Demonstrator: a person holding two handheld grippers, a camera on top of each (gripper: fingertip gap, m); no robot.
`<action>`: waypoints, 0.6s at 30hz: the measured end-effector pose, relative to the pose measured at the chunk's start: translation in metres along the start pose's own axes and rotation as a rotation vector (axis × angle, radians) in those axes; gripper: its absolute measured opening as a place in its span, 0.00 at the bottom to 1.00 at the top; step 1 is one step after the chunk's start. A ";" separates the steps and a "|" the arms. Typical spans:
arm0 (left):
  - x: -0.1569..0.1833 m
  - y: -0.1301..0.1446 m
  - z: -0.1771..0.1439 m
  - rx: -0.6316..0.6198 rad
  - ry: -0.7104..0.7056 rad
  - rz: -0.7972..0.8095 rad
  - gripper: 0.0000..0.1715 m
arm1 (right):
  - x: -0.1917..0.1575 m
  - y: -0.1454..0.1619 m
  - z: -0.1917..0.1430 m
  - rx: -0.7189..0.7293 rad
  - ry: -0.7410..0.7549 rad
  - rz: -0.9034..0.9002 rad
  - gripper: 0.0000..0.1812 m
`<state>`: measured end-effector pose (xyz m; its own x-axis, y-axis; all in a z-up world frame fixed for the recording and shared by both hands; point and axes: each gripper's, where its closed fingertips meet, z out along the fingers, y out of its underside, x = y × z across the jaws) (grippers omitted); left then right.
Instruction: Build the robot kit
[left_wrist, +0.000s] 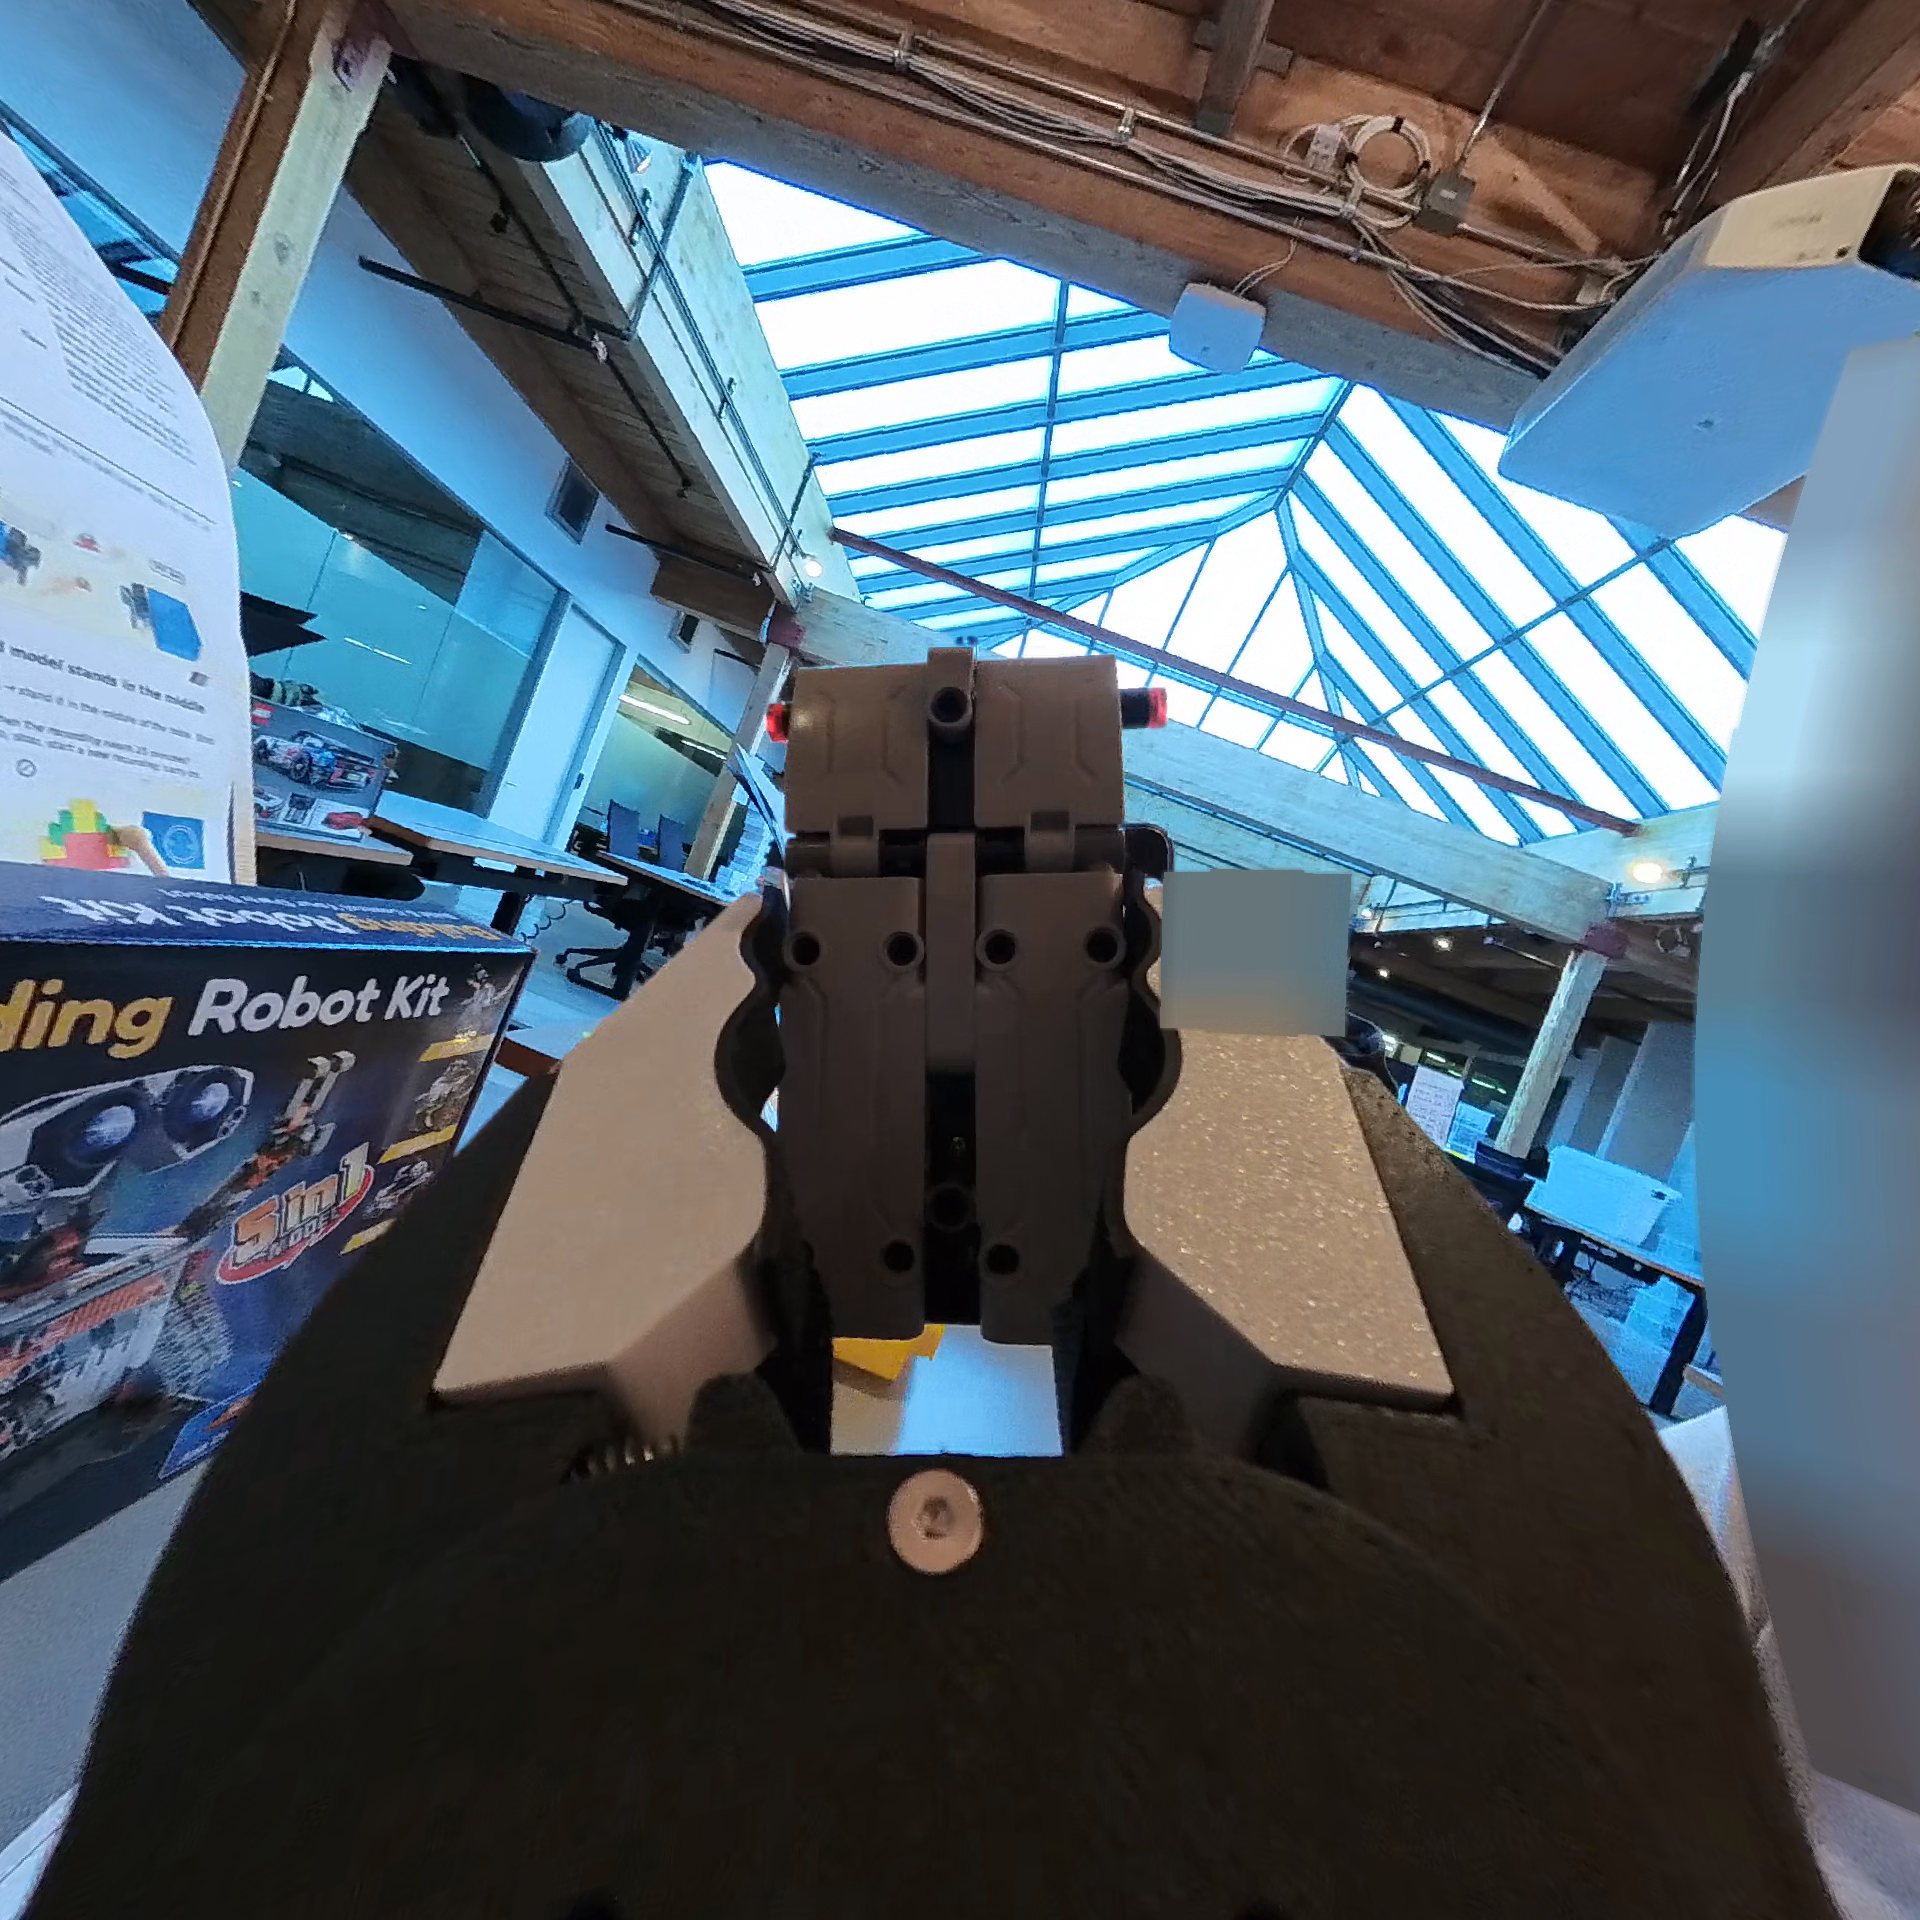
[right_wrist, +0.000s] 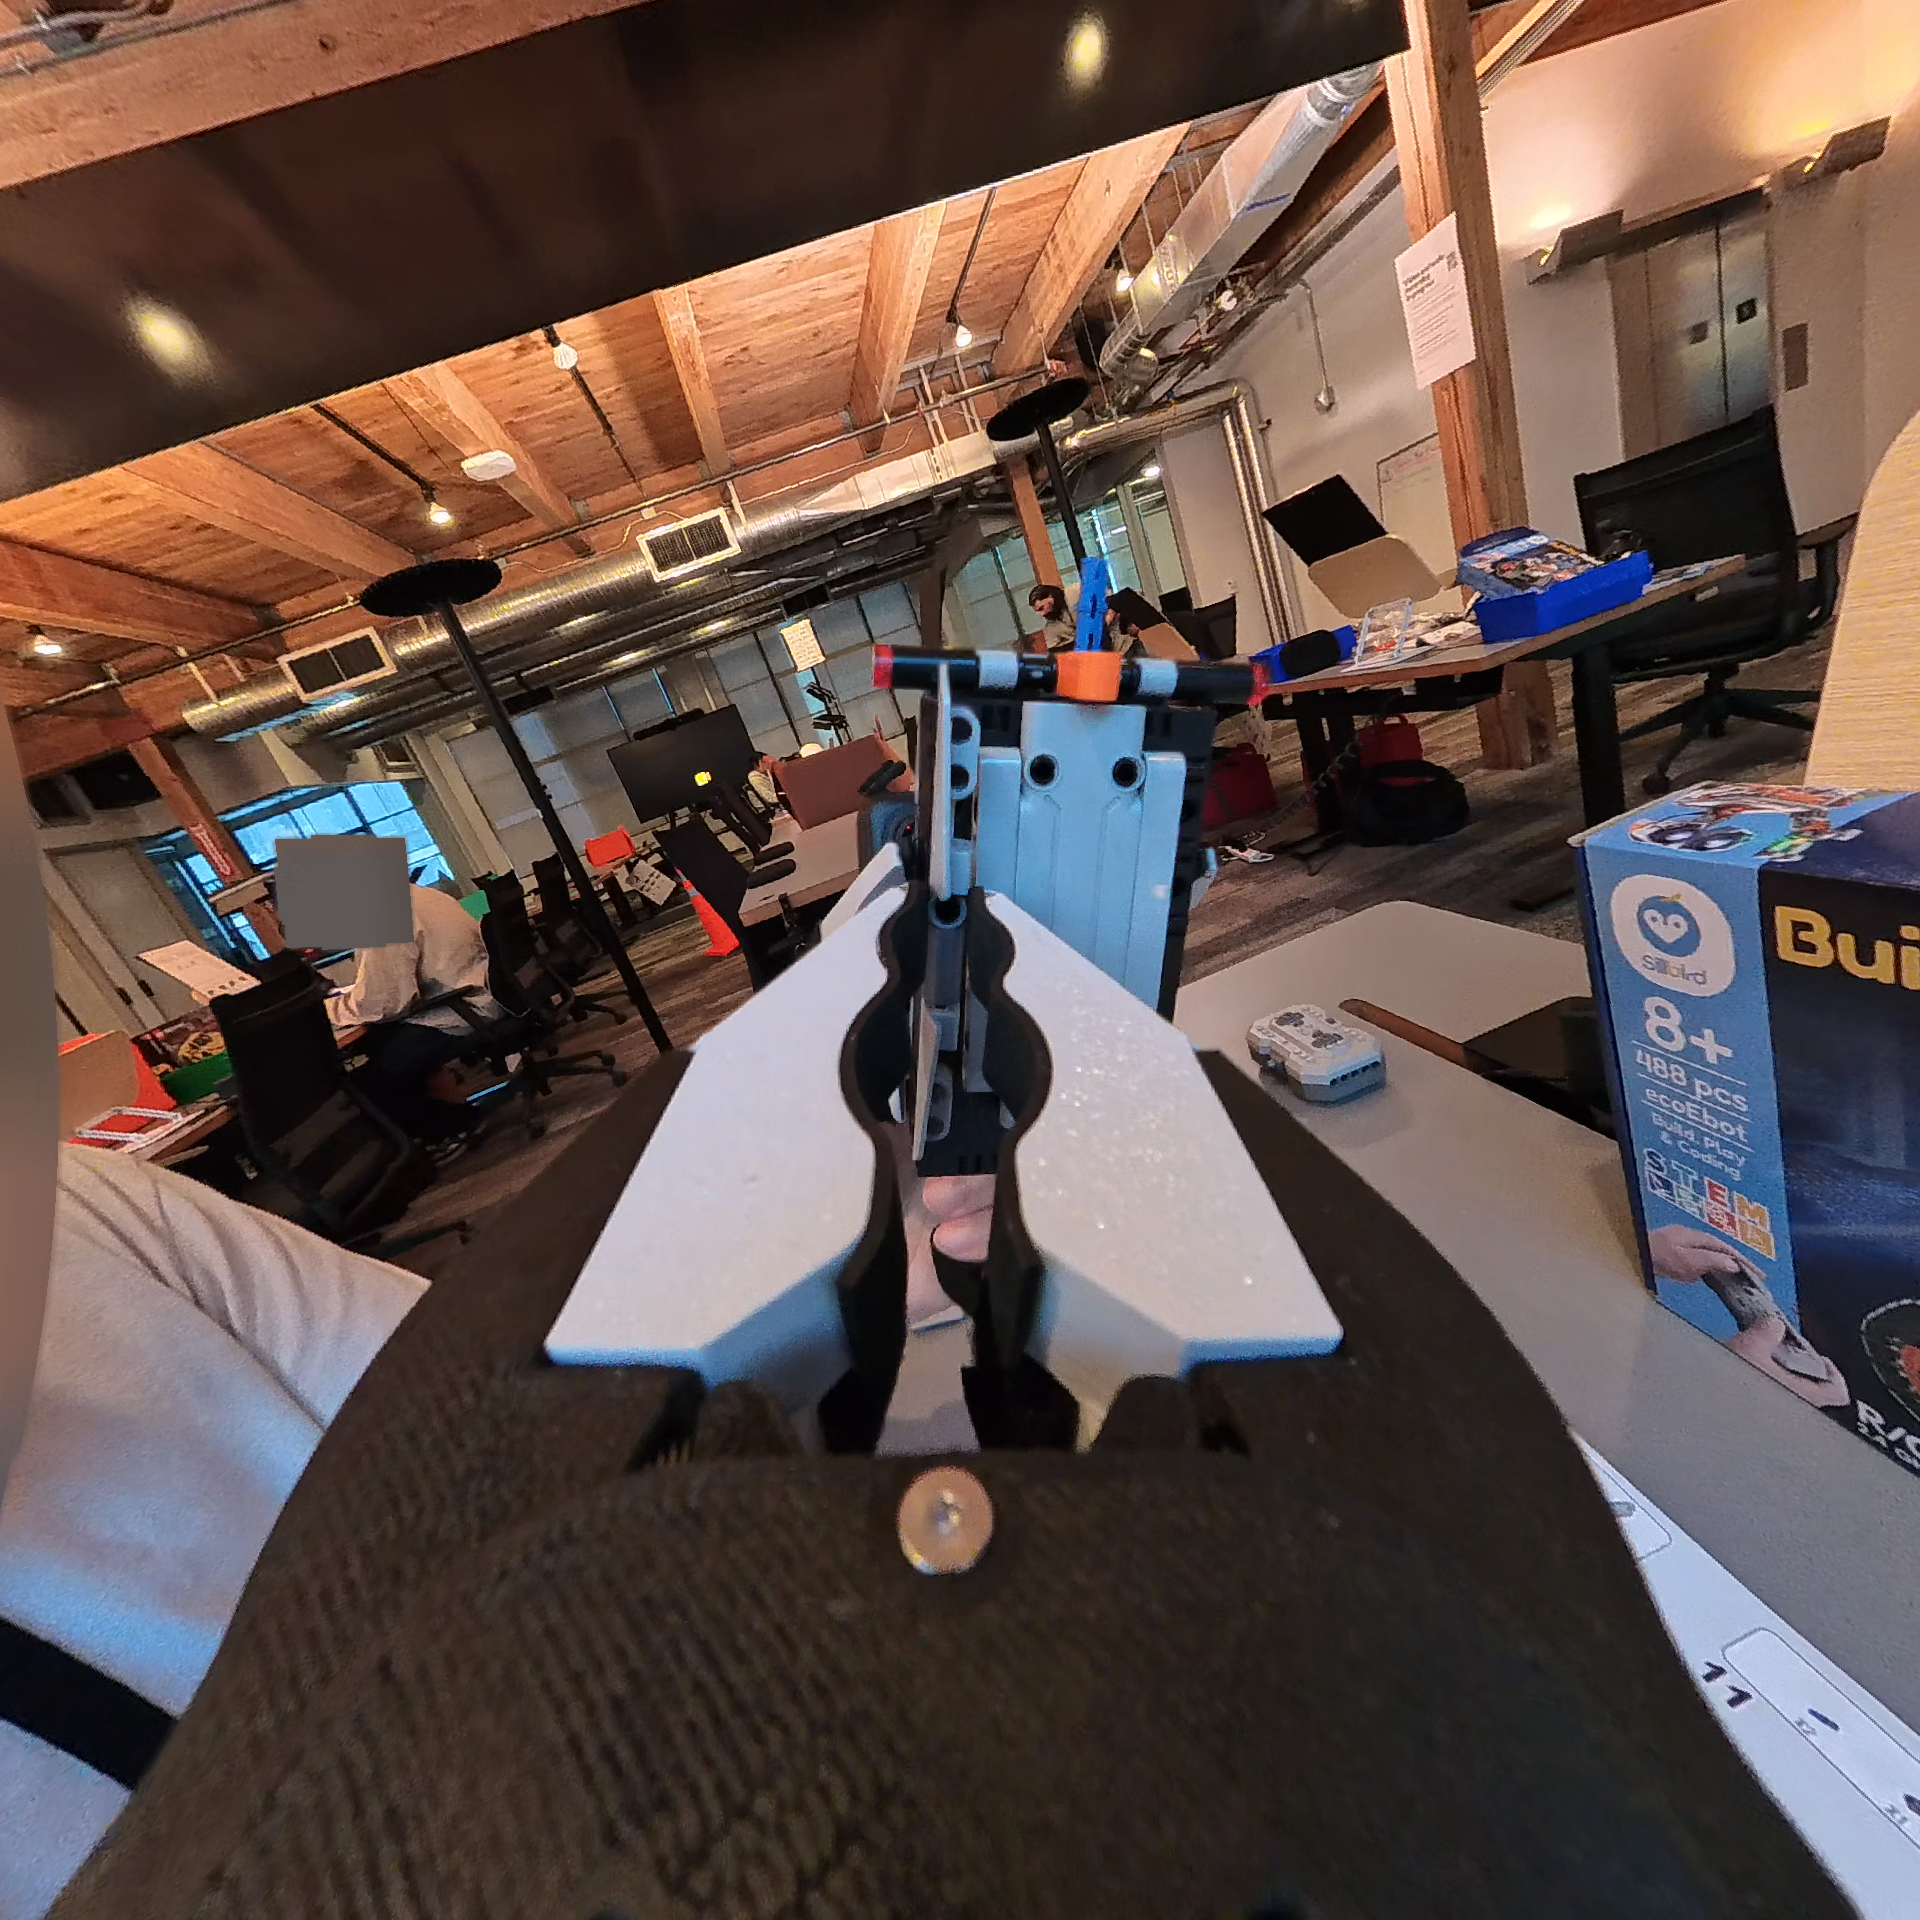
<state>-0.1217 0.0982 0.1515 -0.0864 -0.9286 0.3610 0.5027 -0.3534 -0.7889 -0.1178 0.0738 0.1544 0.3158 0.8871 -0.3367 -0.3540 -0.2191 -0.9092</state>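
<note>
**Brick-built model pinched in mid-air over a crowded counter**

Open-plan workshop under timber beams and a glass skylight (left_wrist: 1143, 468), with a pale grey counter (right_wrist: 1455, 1195) in the foreground. On it, a dark blue cardboard toy box (right_wrist: 1766, 1091) and a small grey plastic battery unit (right_wrist: 1314, 1044); behind the box, in the left wrist view, a white printed instruction sheet (left_wrist: 94, 468).

Left hand-held gripper (left_wrist: 951, 904): pressed against both flanks of a tall grey plastic brick-built model (left_wrist: 951, 727), pads gripping the lower panels while the hinged upper section stands free above. Right hand-held gripper (right_wrist: 945, 914): closed on a thin edge of what looks like the same model, pinching a narrow pale beam beside the light grey panel. Across the top, a black axle with red end caps and an orange collar (right_wrist: 1086, 673). Appears held clear of the counter, though the underside stays hidden.

Judged risks:
- Slim purchase on the right, so a twist could lever the thin beam off its pins.
- Opposed pulls from two grips could fold the hinge or pop the panels apart.
- Exposed axle likely to snag or slide out if knocked against the box.
- Loose pieces, if shed, likely to scatter across the counter.
</note>
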 end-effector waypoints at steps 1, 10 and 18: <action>0.000 0.000 0.000 -0.001 0.002 -0.003 0.37 | 0.000 0.001 0.000 -0.009 -0.007 0.005 0.03; 0.000 0.007 0.003 -0.020 -0.009 0.012 0.37 | 0.002 0.004 -0.007 -0.115 0.006 -0.049 0.02; 0.006 0.005 0.004 -0.023 -0.005 0.035 0.37 | -0.004 0.001 -0.008 -0.115 -0.028 -0.045 0.02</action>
<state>-0.1162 0.0917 0.1511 -0.0652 -0.9398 0.3355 0.4854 -0.3236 -0.8122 -0.1124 0.0669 0.1524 0.3039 0.9076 -0.2896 -0.2360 -0.2227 -0.9459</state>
